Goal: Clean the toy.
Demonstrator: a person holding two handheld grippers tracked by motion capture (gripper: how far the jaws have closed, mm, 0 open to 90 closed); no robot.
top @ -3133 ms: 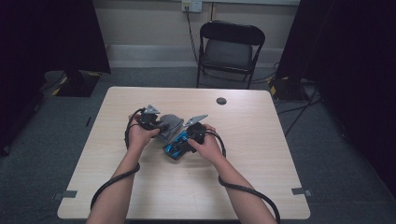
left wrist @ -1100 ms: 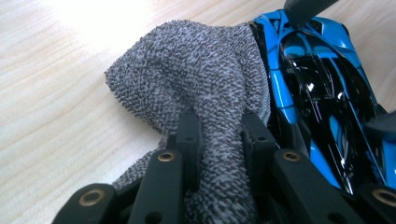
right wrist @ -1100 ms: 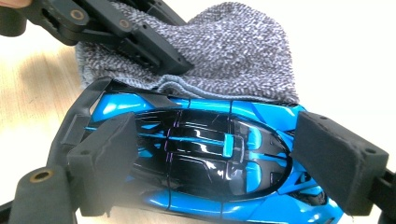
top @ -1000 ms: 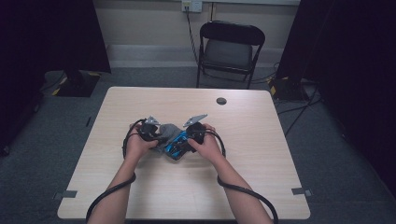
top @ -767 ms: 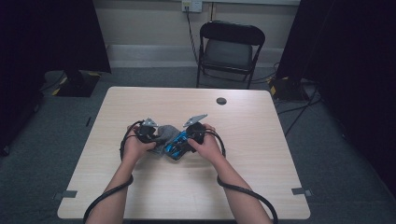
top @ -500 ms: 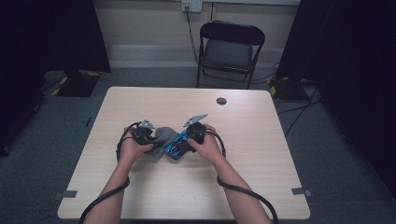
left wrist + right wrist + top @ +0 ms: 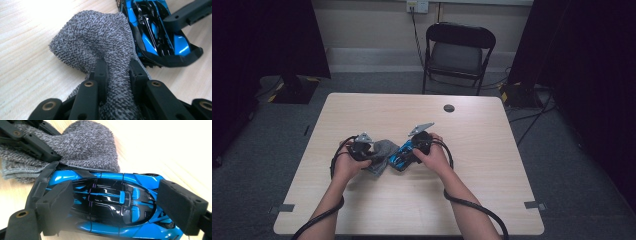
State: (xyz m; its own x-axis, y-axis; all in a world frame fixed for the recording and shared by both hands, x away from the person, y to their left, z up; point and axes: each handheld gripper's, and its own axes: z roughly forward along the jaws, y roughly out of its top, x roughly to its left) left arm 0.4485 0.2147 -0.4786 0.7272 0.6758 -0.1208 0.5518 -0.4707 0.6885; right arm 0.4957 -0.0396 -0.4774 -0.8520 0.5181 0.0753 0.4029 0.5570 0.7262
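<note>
A pale wooden table [image 7: 492,165] carries the work near its middle. A grey nubby terry cloth [image 7: 100,47] lies bunched there, pinched tight in the left gripper's [image 7: 117,72] closed fingers, touching a glossy blue-and-black toy race car [image 7: 110,202]. The right gripper's [image 7: 117,205] padded fingers clamp the car's two sides.

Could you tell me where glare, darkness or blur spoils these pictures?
Left gripper view: the table washes out white at the top, while the grey cloth is sharp. Right gripper view: the tabletop at upper right is blown out, reflections gleam on the blue toy car, and the cloth is soft. High view: evenly lit table, dark surroundings.
</note>
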